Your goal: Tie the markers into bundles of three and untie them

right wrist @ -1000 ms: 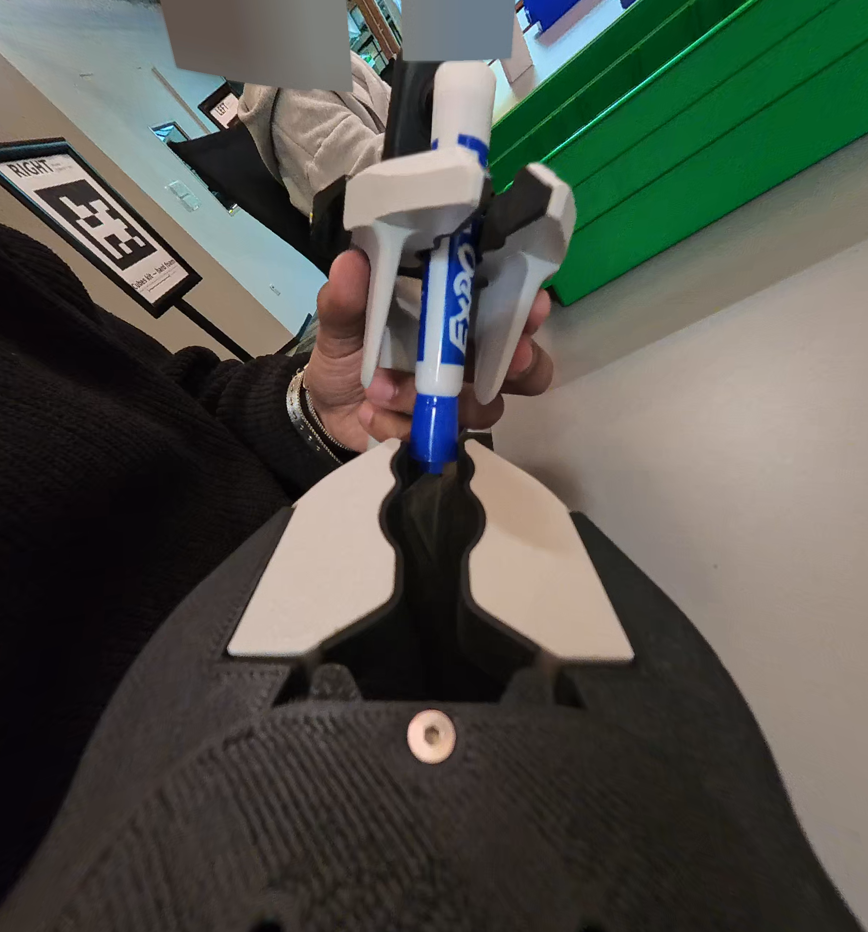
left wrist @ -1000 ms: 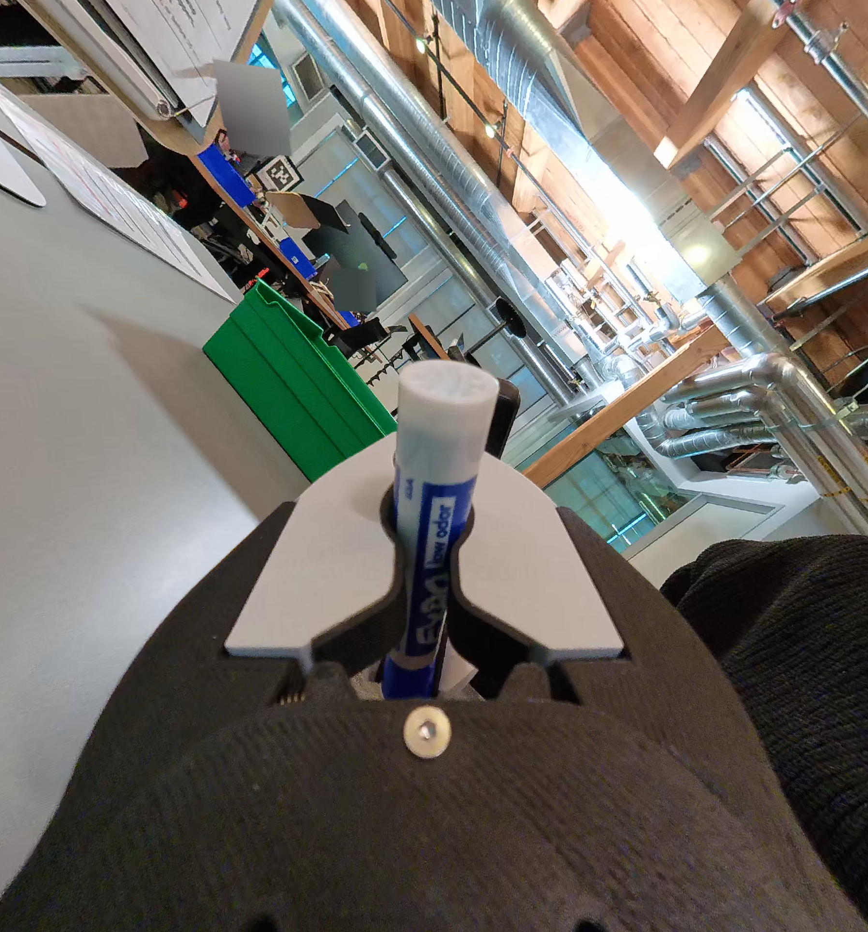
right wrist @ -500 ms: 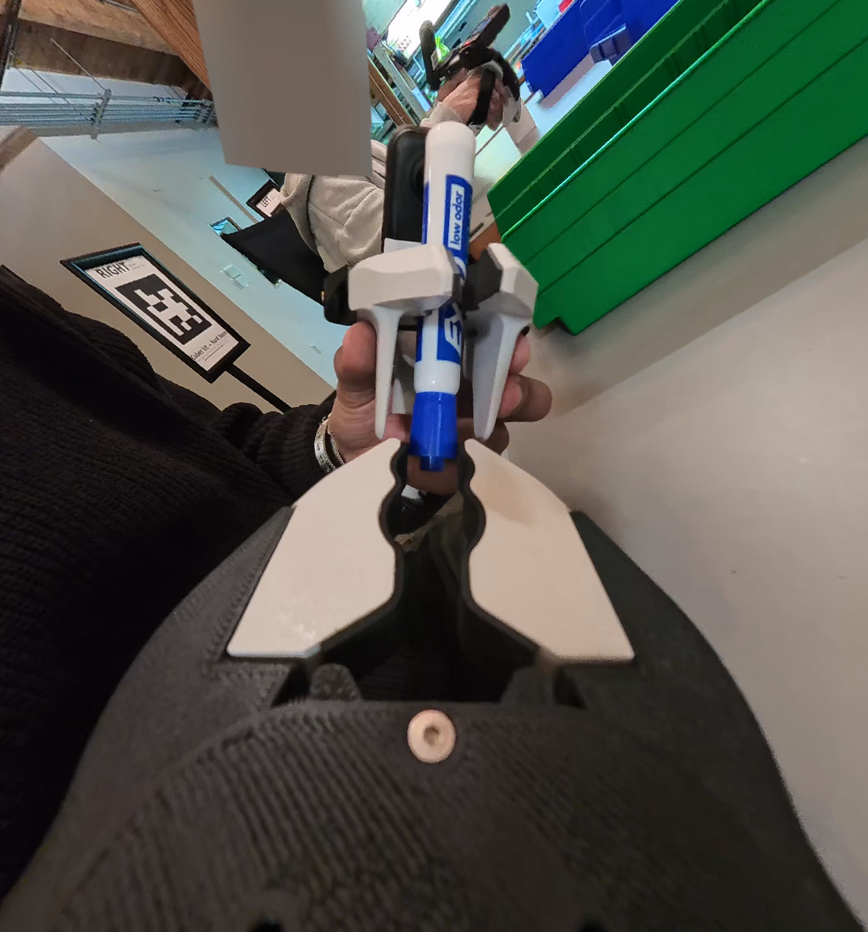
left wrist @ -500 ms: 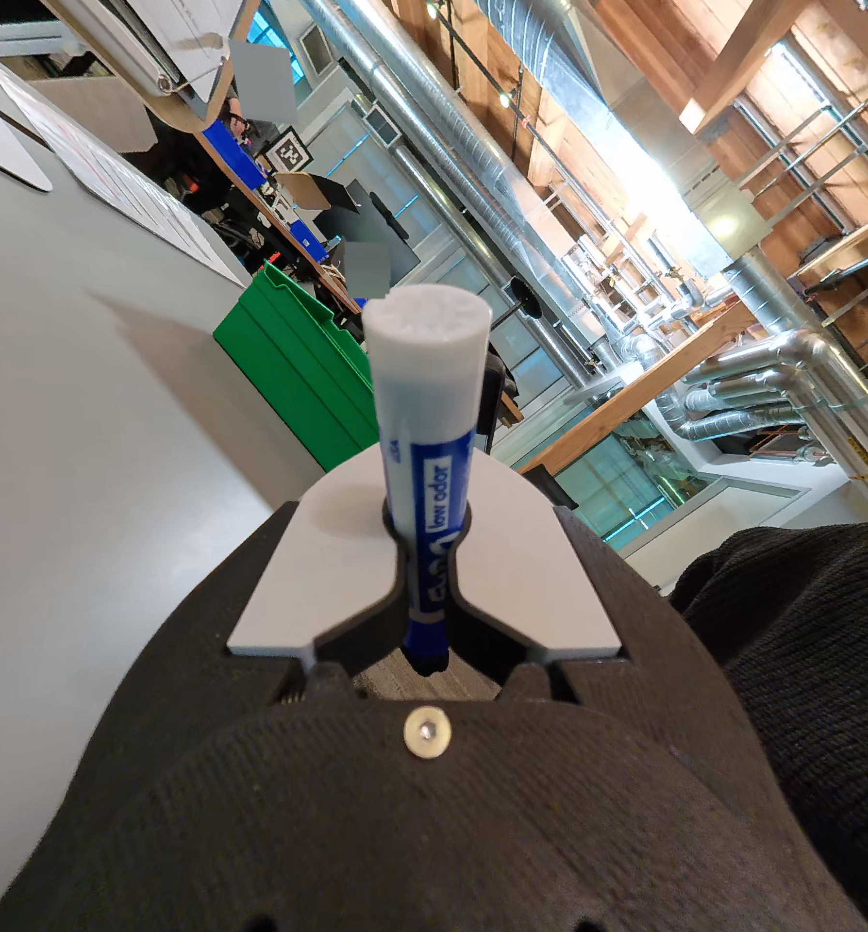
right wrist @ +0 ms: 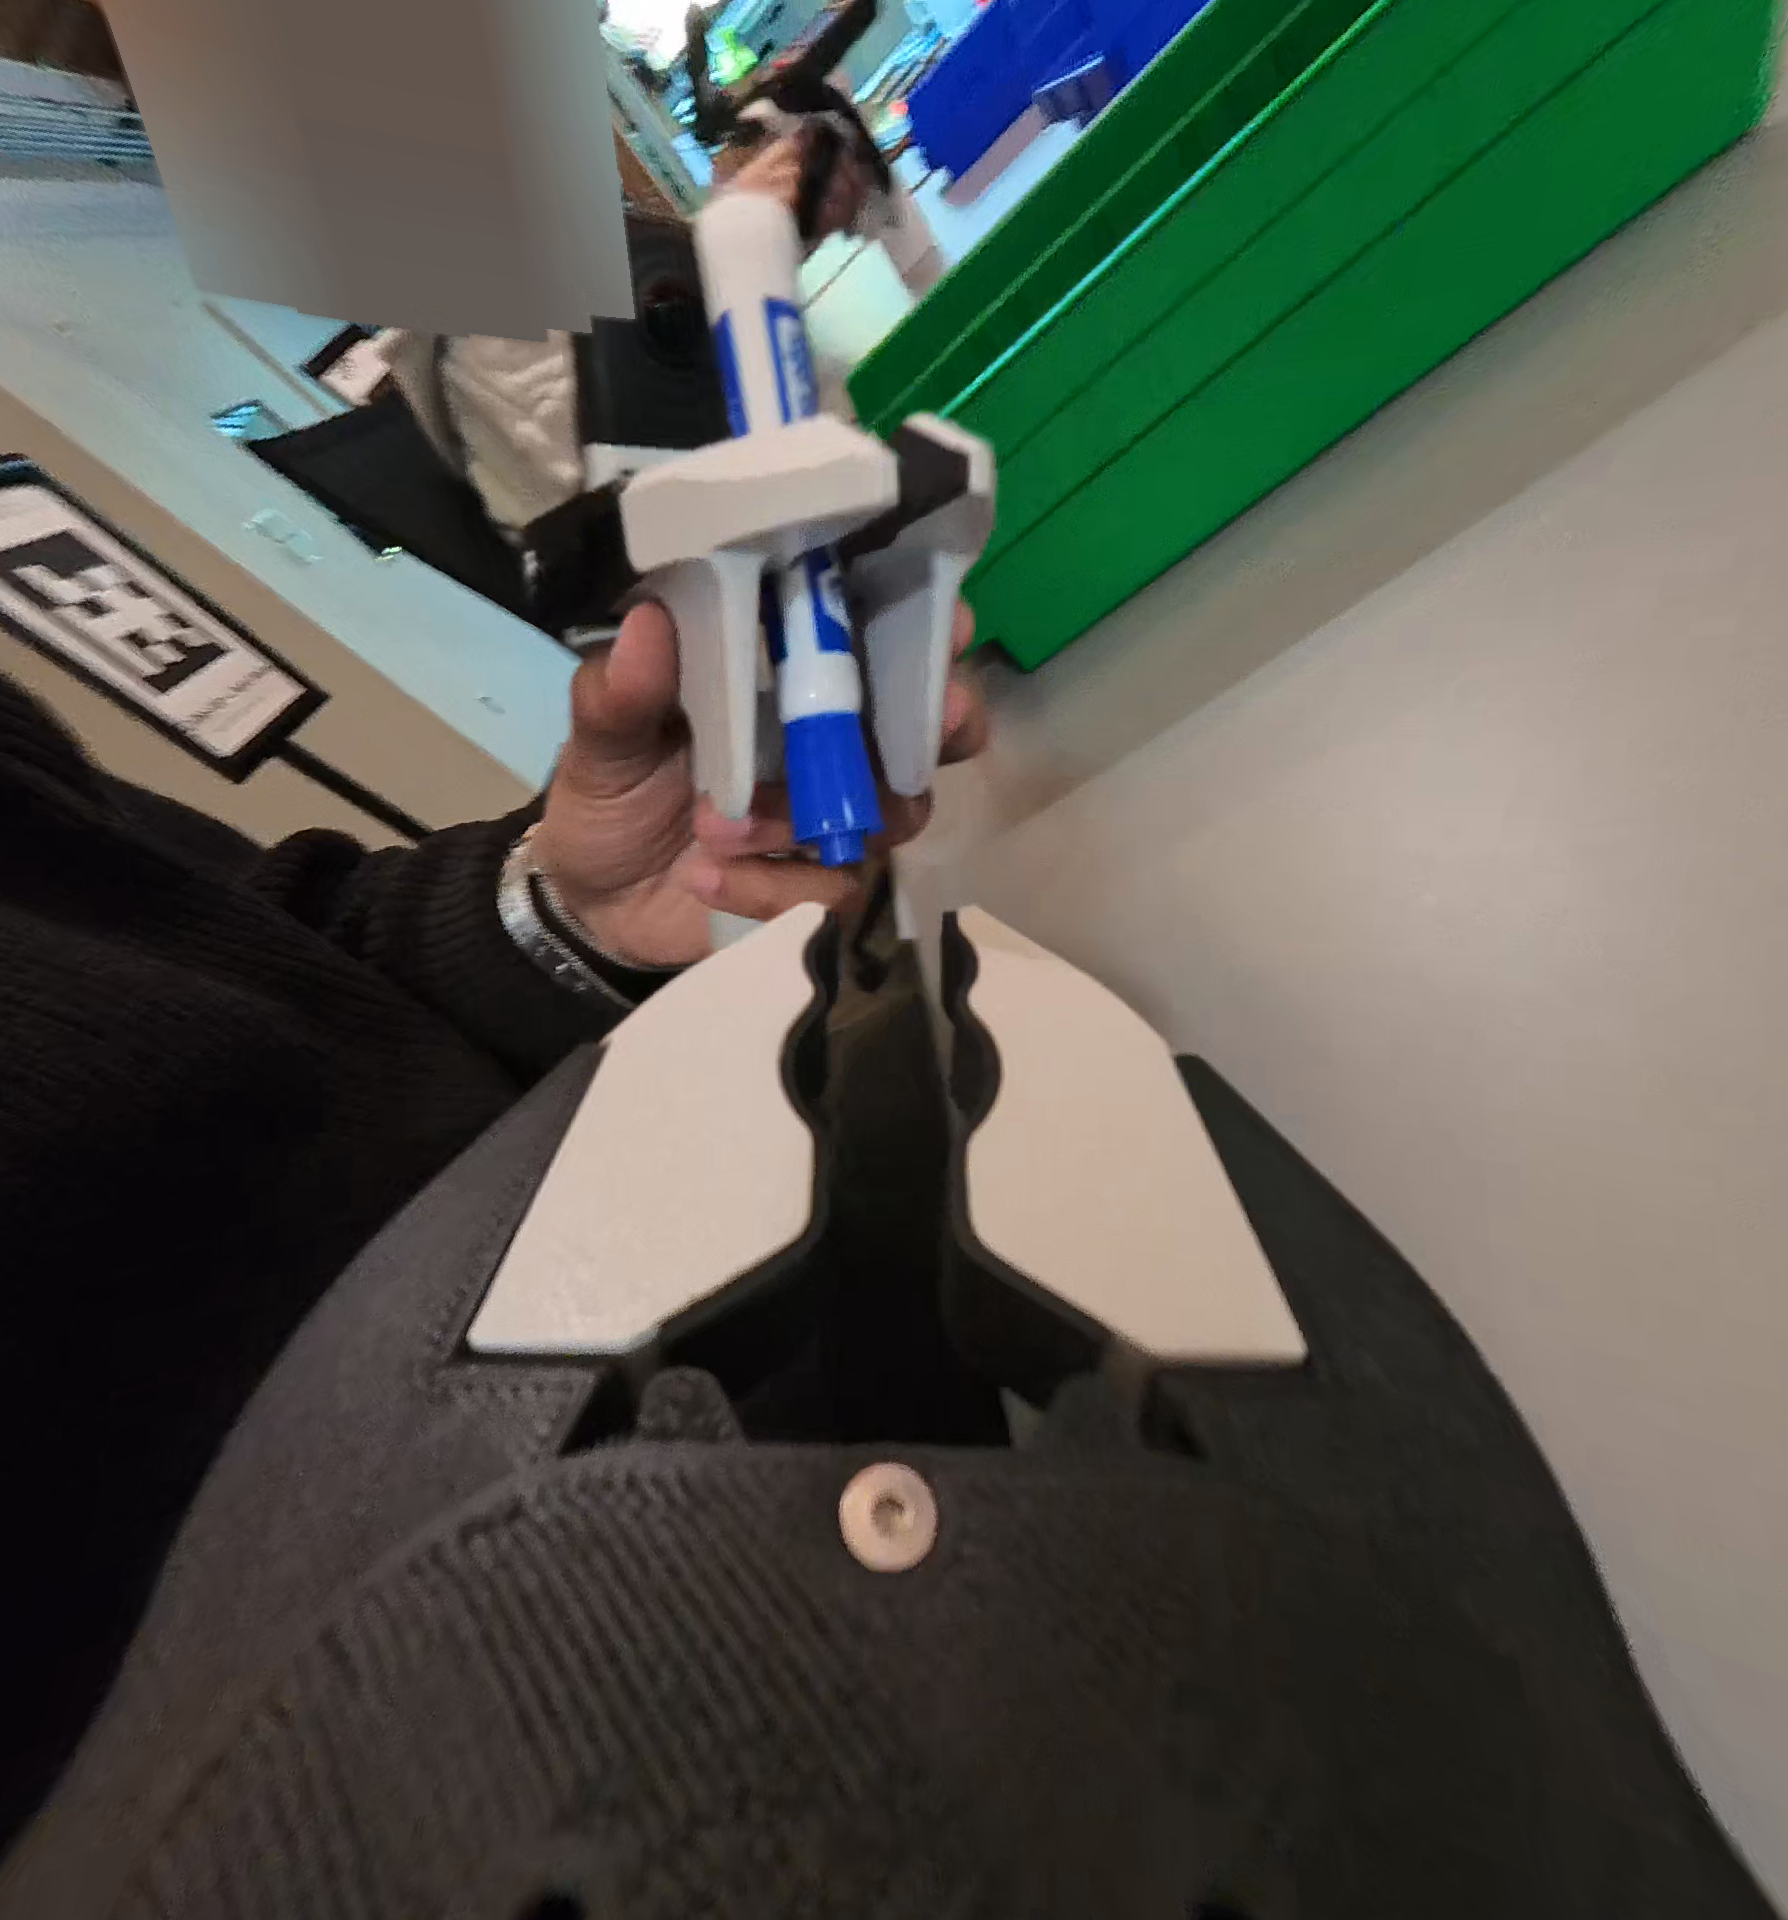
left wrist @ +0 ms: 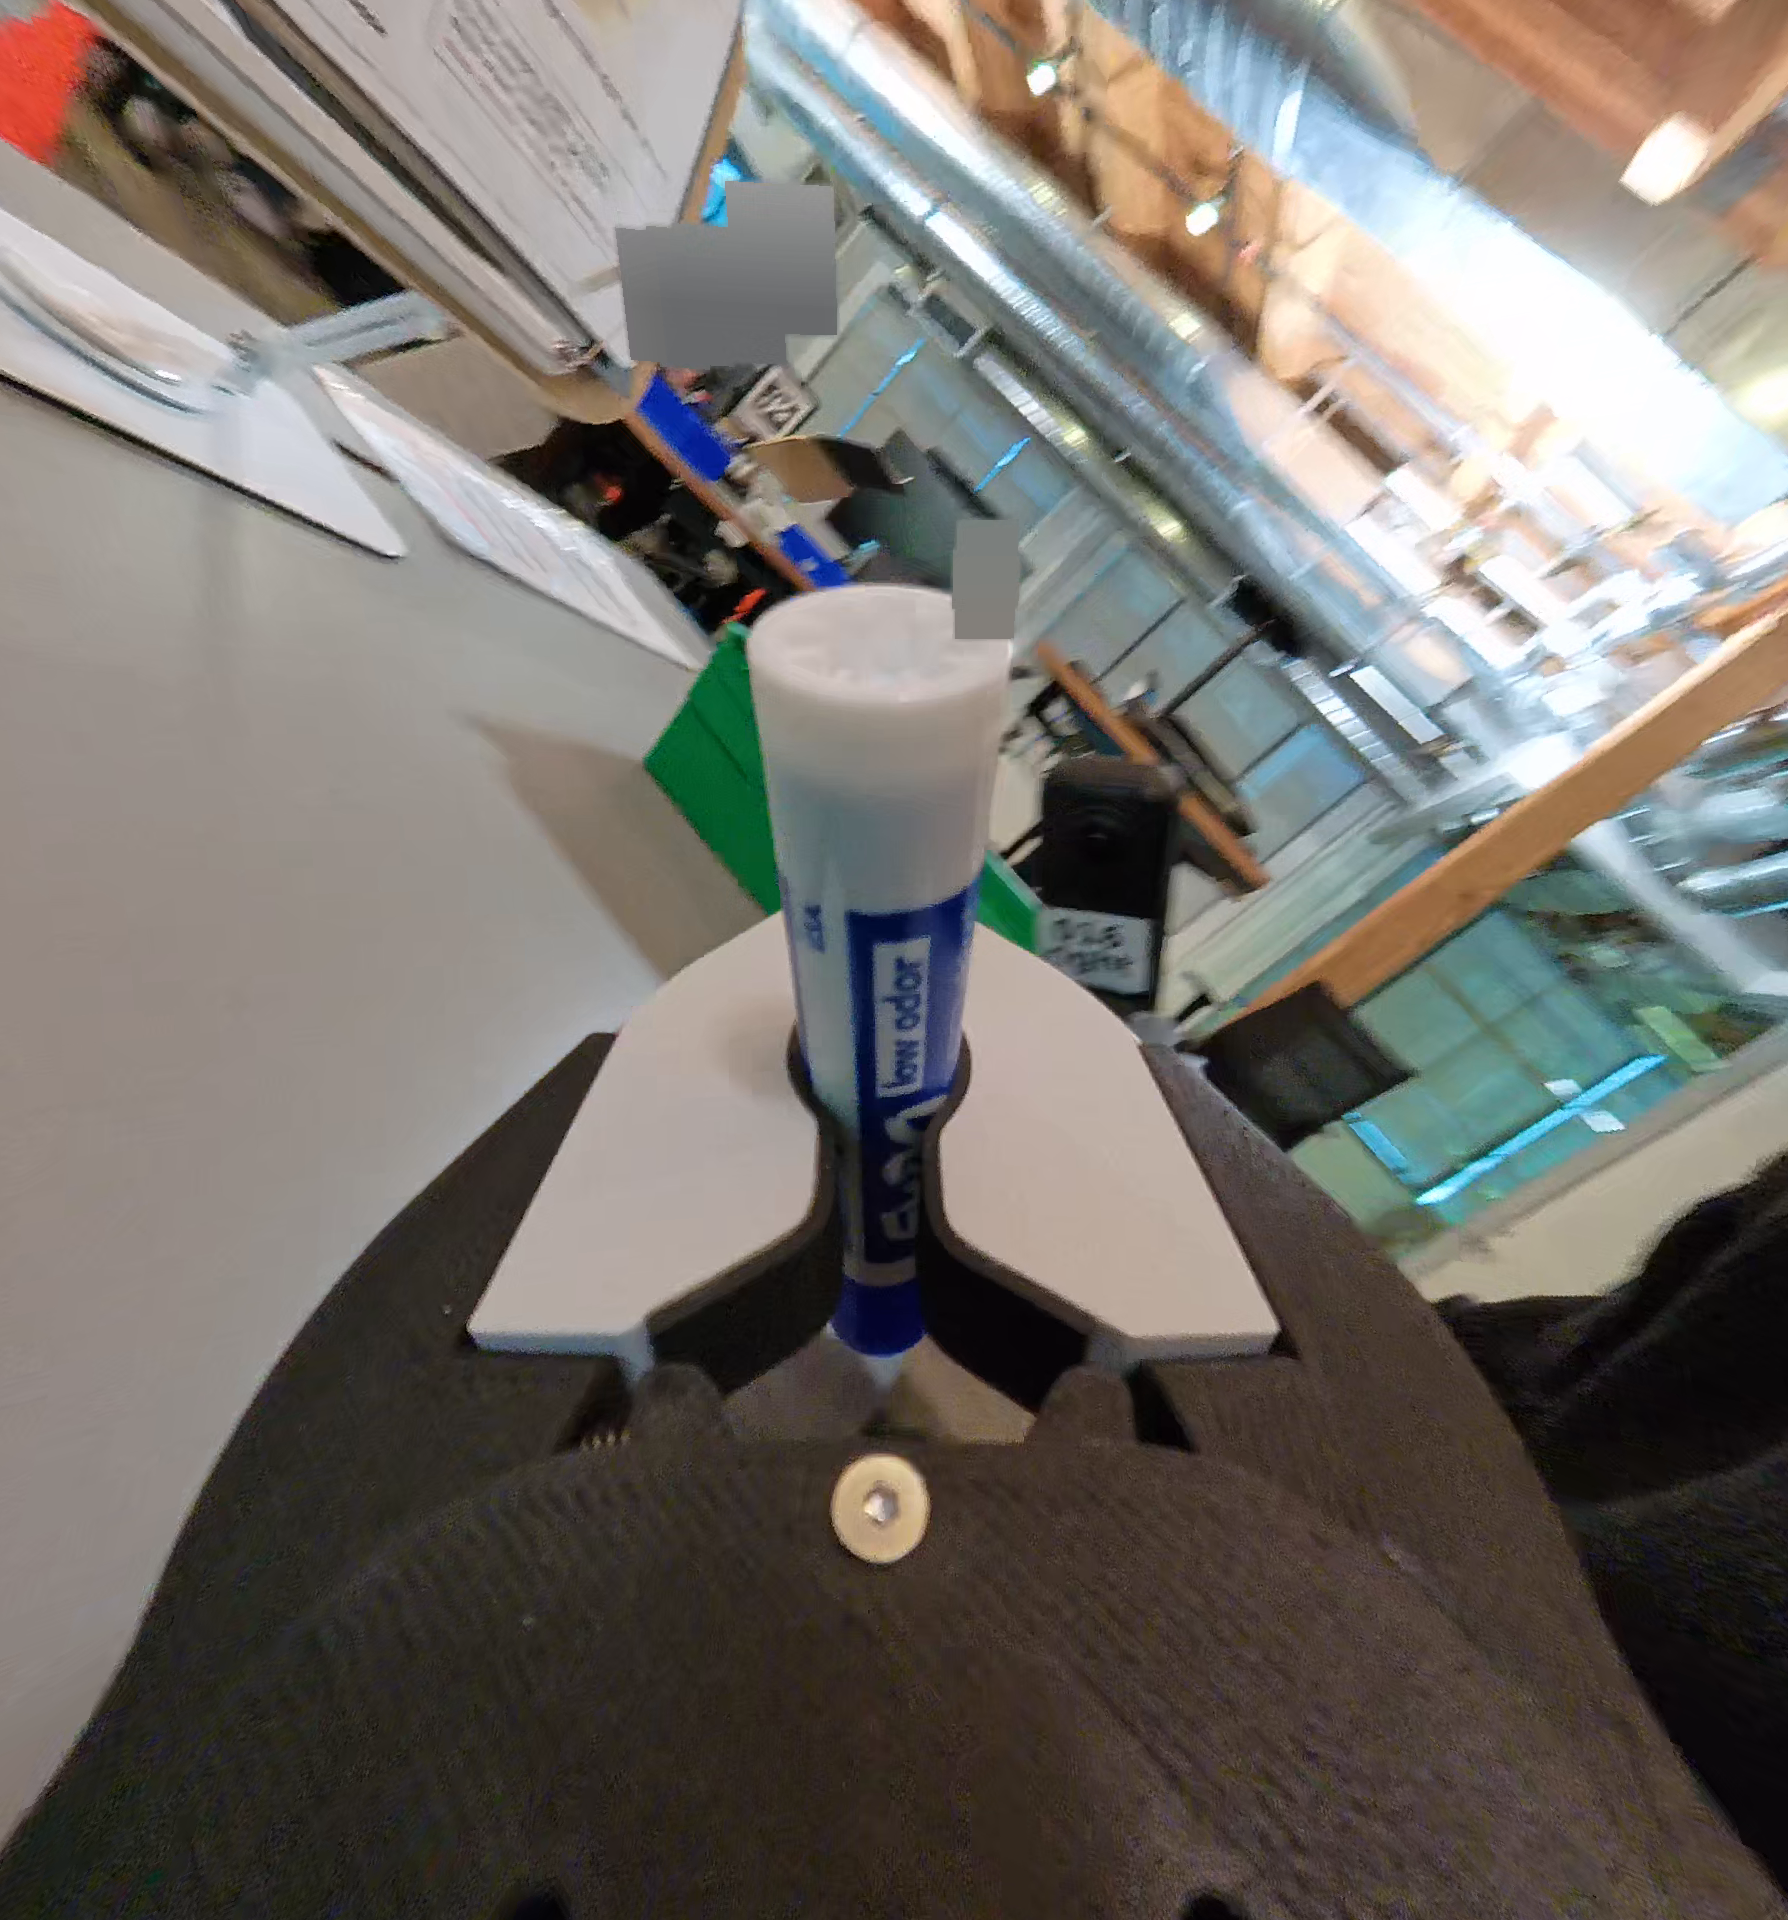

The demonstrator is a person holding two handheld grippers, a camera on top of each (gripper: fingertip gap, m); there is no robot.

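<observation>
My left gripper (left wrist: pixel 879 1039) is shut on a white and blue marker (left wrist: pixel 874 831), gripping its barrel, with the white butt end pointing away from me. In the right wrist view the left gripper (right wrist: pixel 817 800) holds the marker (right wrist: pixel 817 675) upright in a person's hand (right wrist: pixel 620 790), with its bare blue tip (right wrist: pixel 843 847) pointing down. The tip hangs just above and apart from my right gripper (right wrist: pixel 885 925). Its jaws stand a marker's width apart around a dark thing, apparently the marker's cap, mostly hidden in the gap.
A green bin (right wrist: pixel 1337 312) stands on the grey table (right wrist: pixel 1441 831) behind the grippers; it also shows in the left wrist view (left wrist: pixel 703 748). A framed black-and-white pattern sign (right wrist: pixel 131 623) is at the left. White boards (left wrist: pixel 142 343) lie at the table's far side. About 7 centimetres separates my left fingertips from my right.
The marker's blue end was in my right gripper's jaws a second ago. The two grippers have drawn apart, and the marker's tip now shows bare above the right gripper.
</observation>
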